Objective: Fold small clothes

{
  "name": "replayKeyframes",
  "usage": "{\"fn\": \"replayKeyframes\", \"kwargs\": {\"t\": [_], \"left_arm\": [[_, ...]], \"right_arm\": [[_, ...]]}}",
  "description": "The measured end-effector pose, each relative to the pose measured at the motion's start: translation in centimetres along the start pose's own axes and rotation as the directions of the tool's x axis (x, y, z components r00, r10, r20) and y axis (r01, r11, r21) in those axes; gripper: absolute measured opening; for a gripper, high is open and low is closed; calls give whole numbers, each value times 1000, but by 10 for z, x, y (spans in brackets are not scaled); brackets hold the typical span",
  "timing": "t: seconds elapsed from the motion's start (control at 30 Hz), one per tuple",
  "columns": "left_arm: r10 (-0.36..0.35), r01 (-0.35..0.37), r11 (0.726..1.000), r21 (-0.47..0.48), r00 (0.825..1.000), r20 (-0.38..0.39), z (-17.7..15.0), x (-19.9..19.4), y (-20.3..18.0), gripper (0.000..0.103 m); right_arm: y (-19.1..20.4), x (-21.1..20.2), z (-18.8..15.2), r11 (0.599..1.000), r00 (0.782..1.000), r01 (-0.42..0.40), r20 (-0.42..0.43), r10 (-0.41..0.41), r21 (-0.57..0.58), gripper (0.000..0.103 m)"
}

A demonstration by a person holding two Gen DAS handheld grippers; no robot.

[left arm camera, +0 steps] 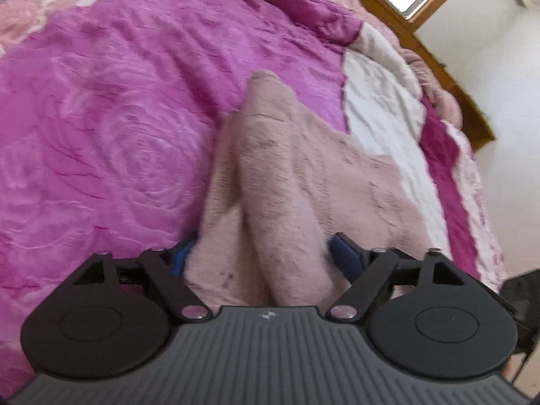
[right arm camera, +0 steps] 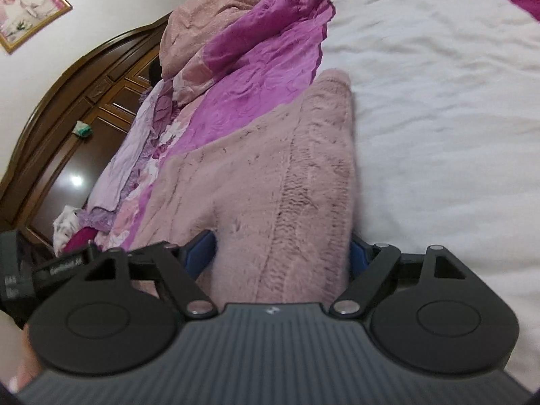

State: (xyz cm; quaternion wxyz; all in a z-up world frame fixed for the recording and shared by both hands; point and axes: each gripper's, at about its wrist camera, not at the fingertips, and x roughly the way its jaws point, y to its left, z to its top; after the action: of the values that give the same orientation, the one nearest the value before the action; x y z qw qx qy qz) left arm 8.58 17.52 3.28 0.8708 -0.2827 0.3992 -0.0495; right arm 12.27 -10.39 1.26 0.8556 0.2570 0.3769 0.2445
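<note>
Both sets of jaws stand spread, pressing on nothing I can see. The fluffy pink garment [left arm camera: 287, 175] lies on the bed, bunched between the left gripper [left arm camera: 261, 253] fingers, and its fold runs between the right gripper [right arm camera: 281, 253] fingers too. Around it I see the magenta quilt [left arm camera: 118, 101], a white sheet [right arm camera: 438, 101], crumpled bedding [right arm camera: 236, 27] and the wooden headboard [right arm camera: 67, 101].

Left gripper [left arm camera: 261, 256] and right gripper [right arm camera: 283, 253], ribbed grey bodies, black disc linkages, silver pins, blue fingers [left arm camera: 344, 253]
</note>
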Motion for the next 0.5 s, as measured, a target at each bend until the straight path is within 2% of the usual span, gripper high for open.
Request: {"fn": "replayKeyframes", "kwargs": {"t": [0.07,0.1,0.13,0.2,0.33,0.5], "left_arm": [[-29,29,999,-25,1000,3,-1,3,-1,61],[-44,44,999,-30,999,9,-2,2,-1,53],[-59,59,998,-34,998,17,-1,0,-2,51],[-89,90,995,-41,996,28,-1,-6,-6,47],[-151,152,988,-23,988,36,0,-15,-27,46],[-261,262,965,-28,964,46,-4,-26,-62,46]], "right_arm": [[0,2,3,1000,1000,-7,-2,7,25,58],[1,1,5,999,1000,-17,1,17,45,55],[1,-2,6,998,1000,-28,10,27,59,51],[9,-11,10,998,999,-42,33,41,37,48],[29,-36,19,997,993,-80,85,79,7,47],[41,-85,35,998,985,-55,164,56,-11,47]]}}
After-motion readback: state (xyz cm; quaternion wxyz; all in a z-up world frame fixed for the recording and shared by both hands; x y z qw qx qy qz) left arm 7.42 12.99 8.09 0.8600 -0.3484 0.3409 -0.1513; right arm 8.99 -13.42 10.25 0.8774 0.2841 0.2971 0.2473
